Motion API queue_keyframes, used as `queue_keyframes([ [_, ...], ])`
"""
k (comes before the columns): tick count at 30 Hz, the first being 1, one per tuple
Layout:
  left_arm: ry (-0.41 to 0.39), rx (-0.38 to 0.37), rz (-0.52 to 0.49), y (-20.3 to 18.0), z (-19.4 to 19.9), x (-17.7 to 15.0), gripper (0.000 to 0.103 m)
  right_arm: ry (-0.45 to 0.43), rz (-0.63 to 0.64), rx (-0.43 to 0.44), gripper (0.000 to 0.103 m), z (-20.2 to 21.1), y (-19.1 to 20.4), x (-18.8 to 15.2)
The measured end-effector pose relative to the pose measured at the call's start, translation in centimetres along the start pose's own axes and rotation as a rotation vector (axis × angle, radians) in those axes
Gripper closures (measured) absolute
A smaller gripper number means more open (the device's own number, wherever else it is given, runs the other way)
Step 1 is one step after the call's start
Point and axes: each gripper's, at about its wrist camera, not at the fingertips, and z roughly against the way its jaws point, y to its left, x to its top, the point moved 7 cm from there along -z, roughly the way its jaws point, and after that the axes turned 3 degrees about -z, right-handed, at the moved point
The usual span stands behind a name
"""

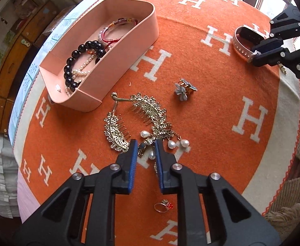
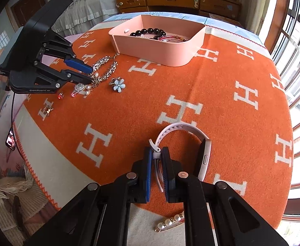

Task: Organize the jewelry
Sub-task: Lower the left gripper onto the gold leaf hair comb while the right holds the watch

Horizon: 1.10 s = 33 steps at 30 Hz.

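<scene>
A pink tray holds a black bead bracelet, a pearl strand and a red bangle. A gold comb headpiece with pearl drops lies on the orange blanket. My left gripper has its blue pads closed around the headpiece's near end. My right gripper is shut on the strap of a white smartwatch resting on the blanket.
A blue flower clip lies mid-blanket. A ring with a red stone lies under my left gripper. Small gem earrings and a pearl pin lie near the blanket edges. A wooden dresser stands behind.
</scene>
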Motion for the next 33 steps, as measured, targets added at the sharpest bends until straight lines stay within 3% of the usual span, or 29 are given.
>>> queue_keyframes([
  [6,0.081,-0.071,0.116,1.5,-0.8,1.1,0.089,-0.001,-0.021,0.023,0.093,-0.3,-0.2,0.0],
  [16,0.143,-0.062,-0.072,0.7,-1.7,1.7,0.088,-0.006,-0.03,0.036,0.093,-0.3,-0.4,0.0],
  [23,0.245,-0.107,-0.089,1.8,-2.4,2.5,0.088,-0.013,-0.049,0.041,0.093,-0.3,-0.8,0.0],
  [30,0.246,-0.068,-0.167,1.4,-2.5,3.8,0.088,-0.02,-0.063,0.048,0.093,-0.2,-1.0,0.1],
  [33,0.251,-0.083,-0.106,1.2,-2.3,3.9,0.092,-0.023,-0.072,0.052,0.093,-0.2,-1.0,0.2],
])
